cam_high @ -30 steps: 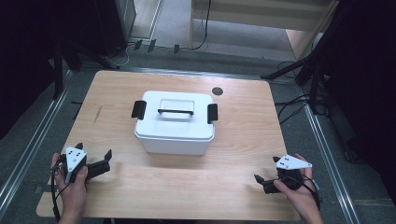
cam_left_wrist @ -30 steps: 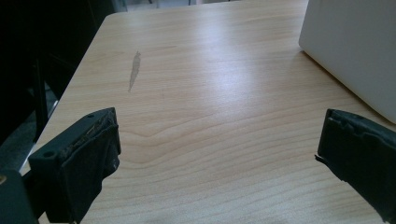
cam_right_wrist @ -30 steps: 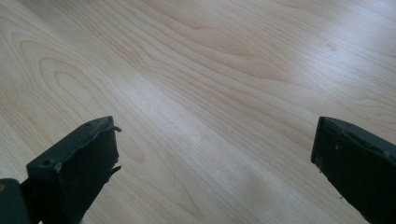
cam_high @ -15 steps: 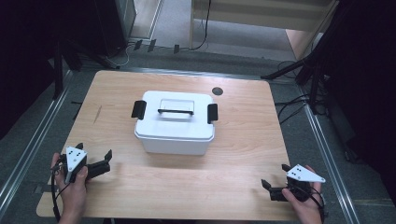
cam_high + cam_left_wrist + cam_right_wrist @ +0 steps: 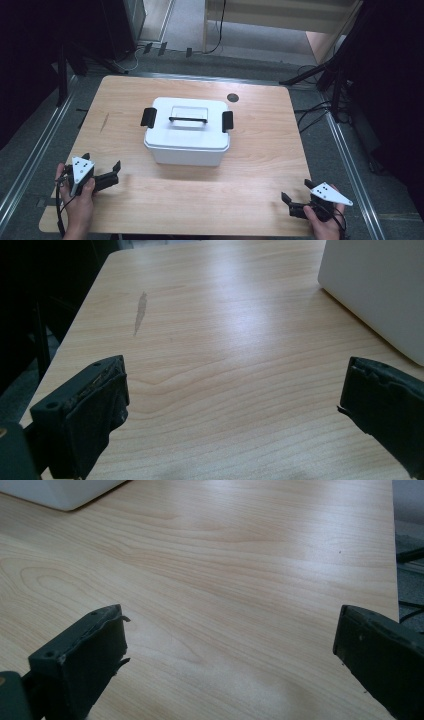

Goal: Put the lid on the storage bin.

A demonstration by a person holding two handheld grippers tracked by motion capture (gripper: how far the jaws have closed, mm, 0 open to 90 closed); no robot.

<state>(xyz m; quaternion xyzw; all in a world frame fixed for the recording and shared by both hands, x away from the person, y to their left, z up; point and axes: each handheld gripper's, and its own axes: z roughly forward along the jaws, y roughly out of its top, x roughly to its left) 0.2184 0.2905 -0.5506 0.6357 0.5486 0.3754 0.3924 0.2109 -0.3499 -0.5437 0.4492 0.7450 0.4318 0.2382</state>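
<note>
A white lidded box (image 5: 187, 132) with a black handle and two black side latches stands in the middle of the wooden table (image 5: 260, 150). My left gripper (image 5: 102, 161) rests open near the front left corner, held in a hand, well apart from the box. In the left gripper view its jaws (image 5: 232, 405) stand wide over bare wood, with the box's corner (image 5: 380, 285) at the upper right. My right gripper (image 5: 296, 190) is open at the front right edge. In the right gripper view (image 5: 227, 650) nothing lies between its jaws; the box's base (image 5: 60, 492) shows at the top left.
A dark round grommet (image 5: 232, 97) sits in the tabletop behind the box. A faint scuff (image 5: 104, 122) marks the left side. Metal rails (image 5: 30, 165) run along both sides of the table, with cables and stand legs (image 5: 320, 75) on the floor.
My right gripper has drawn back toward the table's front edge, then held still. The left gripper and the box have not moved.
</note>
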